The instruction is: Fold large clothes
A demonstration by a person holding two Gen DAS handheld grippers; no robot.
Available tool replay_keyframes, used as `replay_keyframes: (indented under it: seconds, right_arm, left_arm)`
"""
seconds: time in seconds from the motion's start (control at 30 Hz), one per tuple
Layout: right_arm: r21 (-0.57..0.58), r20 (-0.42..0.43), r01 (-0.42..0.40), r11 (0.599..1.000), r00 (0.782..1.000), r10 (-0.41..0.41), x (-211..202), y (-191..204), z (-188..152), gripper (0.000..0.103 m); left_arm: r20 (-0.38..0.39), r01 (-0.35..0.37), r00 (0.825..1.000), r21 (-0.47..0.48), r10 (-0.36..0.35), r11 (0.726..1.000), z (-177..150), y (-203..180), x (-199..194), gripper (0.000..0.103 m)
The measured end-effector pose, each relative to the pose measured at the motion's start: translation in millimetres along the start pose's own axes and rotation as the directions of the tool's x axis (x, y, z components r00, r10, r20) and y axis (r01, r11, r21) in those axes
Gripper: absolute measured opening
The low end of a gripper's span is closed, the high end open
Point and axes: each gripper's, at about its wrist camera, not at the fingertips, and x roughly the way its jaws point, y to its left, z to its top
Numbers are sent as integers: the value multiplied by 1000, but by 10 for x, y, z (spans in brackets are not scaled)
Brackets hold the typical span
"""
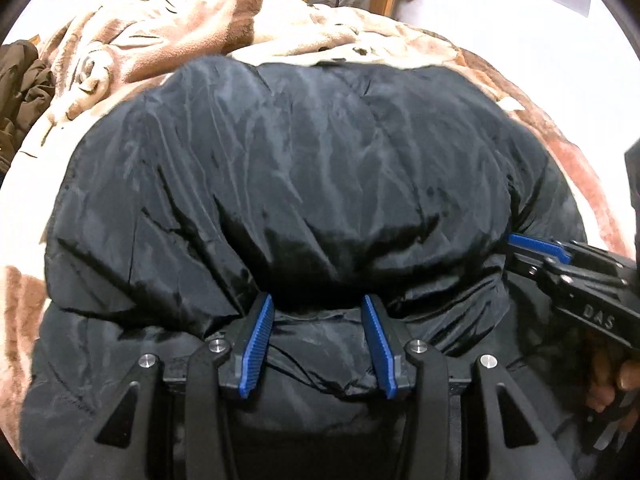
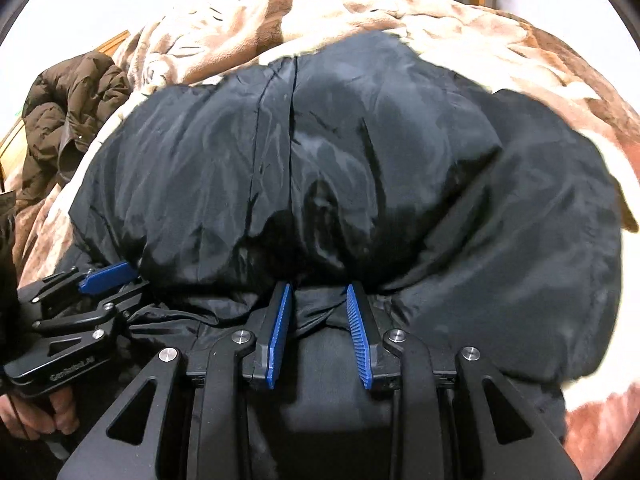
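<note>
Black puffer jacket (image 1: 304, 168) on bed blanket (image 1: 192, 24), top half already flopped over twd near hem. Left gripper (image 1: 318, 312) & right gripper (image 2: 318, 298) both spread apart, tips tucked under fold, prob nothing pinched. Still needs squaring/another fold imo.

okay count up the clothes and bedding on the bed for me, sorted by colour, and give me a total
Black: 1, the black puffer coat, both grippers at its near edge.
Dark brown: 1, the brown jacket, bunched at the left.
Tan and brown: 1, the fleece blanket beneath them.
Total: 3
</note>
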Motion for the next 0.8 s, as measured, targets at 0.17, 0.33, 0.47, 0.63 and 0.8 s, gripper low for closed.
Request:
replay_keyframes:
  seconds: [0.17, 0.33, 0.47, 0.63, 0.8]
  right_arm:
    - [-7, 60, 19, 1000, 998, -19, -496, 8, -136, 31]
    - [-4, 110, 28, 1000, 994, -27, -981, 37, -366, 31]
    - [8, 130, 18, 1000, 991, -19, -1258, 109, -562, 34]
    - [7, 133, 7, 1000, 991, -7, -1523, 160, -875, 43]
    - [25, 112, -8, 1000, 994, 5, -1685, 93, -1211, 47]
  left_arm:
    - [32, -11, 999, -4, 11, 1000, -69, -52, -404, 48]
    - [91, -24, 996, 13, 23, 1000, -278, -122, -947, 48]
    - [118, -21, 993, 9, 20, 1000, -474, -142, -1306, 48]
    - [124, -30, 992, 3, 29, 1000, -781, -150, -1593, 48]
    - [120, -54, 991, 3, 54, 999, -1039, -132, -1750, 49]
